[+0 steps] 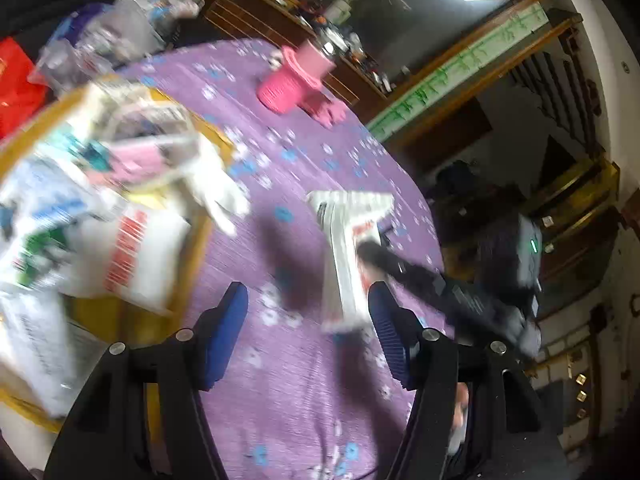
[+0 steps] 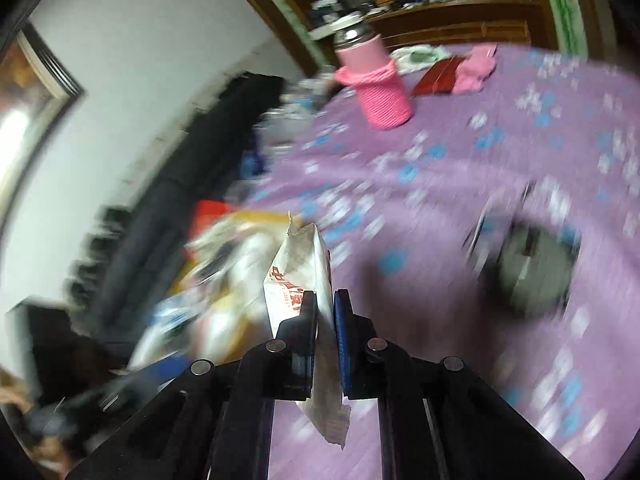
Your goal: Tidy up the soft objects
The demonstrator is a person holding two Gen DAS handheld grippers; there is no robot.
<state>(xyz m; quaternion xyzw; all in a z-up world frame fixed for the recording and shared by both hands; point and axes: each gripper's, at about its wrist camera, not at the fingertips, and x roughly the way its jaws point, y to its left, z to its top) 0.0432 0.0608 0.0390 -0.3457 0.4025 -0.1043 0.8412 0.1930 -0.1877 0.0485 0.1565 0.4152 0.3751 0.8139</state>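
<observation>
Right fingers: the pads (image 2: 341, 344) are closed on the lower end of a white tissue pack (image 2: 298, 276), seen low at centre of the right wrist view; only a thin flattened strip of wrapper is pinched, and the bulk of the pack stands out beyond the tips.
Left fingers: the blue pads (image 1: 226, 332) stand well apart at the bottom of the left wrist view, with nothing between them but the purple tablecloth (image 1: 304, 380).
Right gripper: seen from the left wrist view as a dark blurred shape (image 1: 372, 254) at centre right, gripping the pack (image 1: 348, 248) above the cloth.
Yellow tray: at centre left (image 1: 188, 300), already heaped with white packets; this is judged the likely destination.
Slip risk: the pack is held by its edge only; a quick swing, suggested by the heavy blur, could pull the wrapper free.
Placement risk: the heap is loose and high; a pack set on top could slide over the rim.
Collision risk: the pink knitted bottle sleeve (image 2: 380, 92), at top centre, stands well apart and is judged safe.
</observation>
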